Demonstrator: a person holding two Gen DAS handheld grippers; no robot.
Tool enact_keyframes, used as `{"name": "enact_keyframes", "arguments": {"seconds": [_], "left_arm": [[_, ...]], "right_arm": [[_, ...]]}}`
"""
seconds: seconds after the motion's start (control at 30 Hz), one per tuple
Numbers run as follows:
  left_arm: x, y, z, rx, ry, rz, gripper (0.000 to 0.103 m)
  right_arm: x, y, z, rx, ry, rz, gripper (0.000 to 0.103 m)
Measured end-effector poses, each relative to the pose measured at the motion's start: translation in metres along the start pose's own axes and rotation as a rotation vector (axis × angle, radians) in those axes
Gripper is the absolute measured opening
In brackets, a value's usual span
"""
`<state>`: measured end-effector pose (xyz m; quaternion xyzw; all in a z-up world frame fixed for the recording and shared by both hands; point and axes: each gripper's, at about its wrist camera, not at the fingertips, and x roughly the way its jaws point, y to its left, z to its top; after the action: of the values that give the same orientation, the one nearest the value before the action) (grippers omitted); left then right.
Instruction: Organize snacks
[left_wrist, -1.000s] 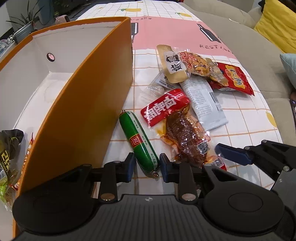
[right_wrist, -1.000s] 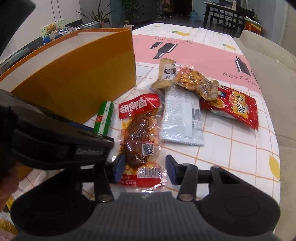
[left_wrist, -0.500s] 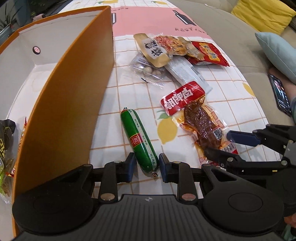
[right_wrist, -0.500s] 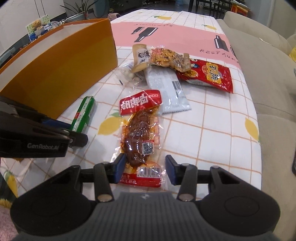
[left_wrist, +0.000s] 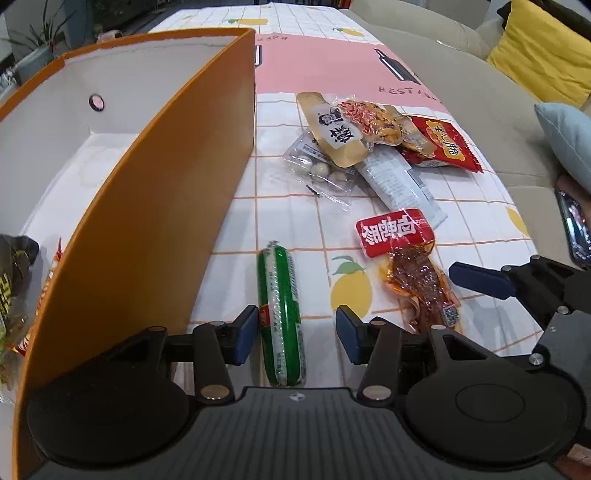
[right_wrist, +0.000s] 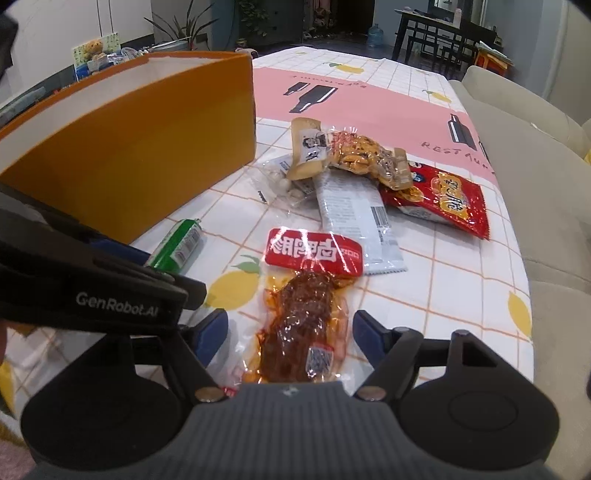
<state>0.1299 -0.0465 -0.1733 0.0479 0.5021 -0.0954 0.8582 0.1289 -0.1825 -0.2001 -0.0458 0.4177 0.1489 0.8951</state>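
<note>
The left gripper (left_wrist: 297, 334) stands wide open around the green sausage (left_wrist: 281, 314) near the table's front edge, beside the orange box (left_wrist: 155, 236). The right gripper (right_wrist: 290, 338), also open, straddles the red meat packet (right_wrist: 304, 306). Farther along lies a snack pile (left_wrist: 369, 147).

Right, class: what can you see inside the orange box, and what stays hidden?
Inside the orange box, the left wrist view shows a white lining and a few crumpled snack packets at the near end. The box wall and the frame edge hide the rest of them.
</note>
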Motion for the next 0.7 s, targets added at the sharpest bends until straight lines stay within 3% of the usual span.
{"name": "enact_keyframes", "arguments": {"seconds": [0.2, 0.37, 0.7], "left_arm": [[0.0005, -0.001, -0.001, 0.013, -0.012, 0.029, 0.045], [-0.0014, -0.0022, -0.0021, 0.03, -0.009, 0.022, 0.027], [-0.0033, 0.0004, -0.0014, 0.002, -0.004, 0.007, 0.025]], "right_arm": [[0.0034, -0.0025, -0.0021, 0.033, -0.009, -0.003, 0.072], [0.0019, -0.0001, -0.0024, 0.042, -0.017, -0.019, 0.062], [-0.0026, 0.0009, -0.0014, 0.05, 0.011, -0.027, 0.052]]}}
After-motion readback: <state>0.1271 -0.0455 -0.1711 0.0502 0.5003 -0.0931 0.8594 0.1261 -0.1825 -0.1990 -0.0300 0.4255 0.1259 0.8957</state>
